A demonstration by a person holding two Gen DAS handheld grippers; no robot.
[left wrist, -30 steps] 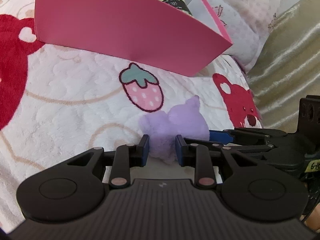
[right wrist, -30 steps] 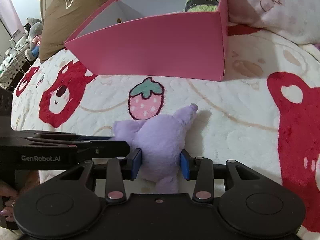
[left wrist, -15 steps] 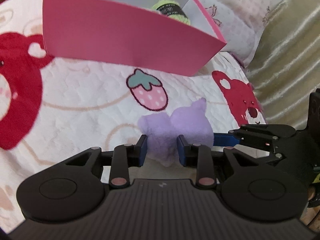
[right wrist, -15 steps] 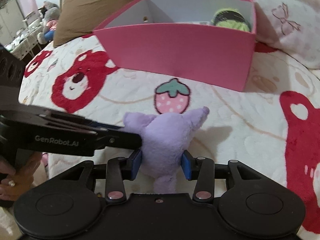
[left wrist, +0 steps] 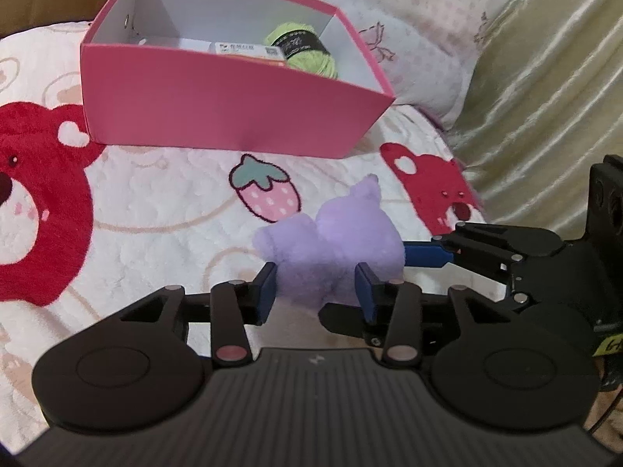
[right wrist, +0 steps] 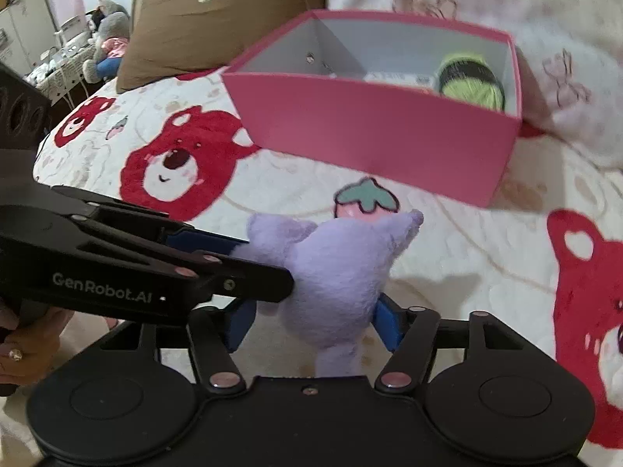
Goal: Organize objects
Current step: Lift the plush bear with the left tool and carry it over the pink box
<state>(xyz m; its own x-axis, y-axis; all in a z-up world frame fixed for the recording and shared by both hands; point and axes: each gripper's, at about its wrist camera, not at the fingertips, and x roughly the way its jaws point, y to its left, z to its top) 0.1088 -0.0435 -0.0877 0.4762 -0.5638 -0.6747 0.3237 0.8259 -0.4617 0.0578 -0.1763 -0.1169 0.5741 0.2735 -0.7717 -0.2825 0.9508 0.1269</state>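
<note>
Both grippers are opening their jaws wider than a second ago, and the pink box is showing more of its inside now, where earlier mostly its front wall was filling the views. The purple plush toy is sitting between the blue pads of the left gripper, in front of the box and just past the strawberry print as seen from the grippers. In the left wrist view the toy's fur is filling the whole gap between the spread pads; whether they are still pressing on it I cannot tell.

From the right wrist view, the right gripper is standing with its fingers spread, and the plush toy is hanging between them; the right pad is lying against the fur while the left pad is standing slightly clear of it. The left gripper is reaching in from the side, its black fingertip touching the toy's flank. A hand is gripping that tool's handle at the lower edge.

Inside the box, a green yarn ball with a black band is lying at the far right corner, beside a white labelled packet. The box is resting on a white blanket printed with red bears, with a brown pillow behind its left end.
</note>
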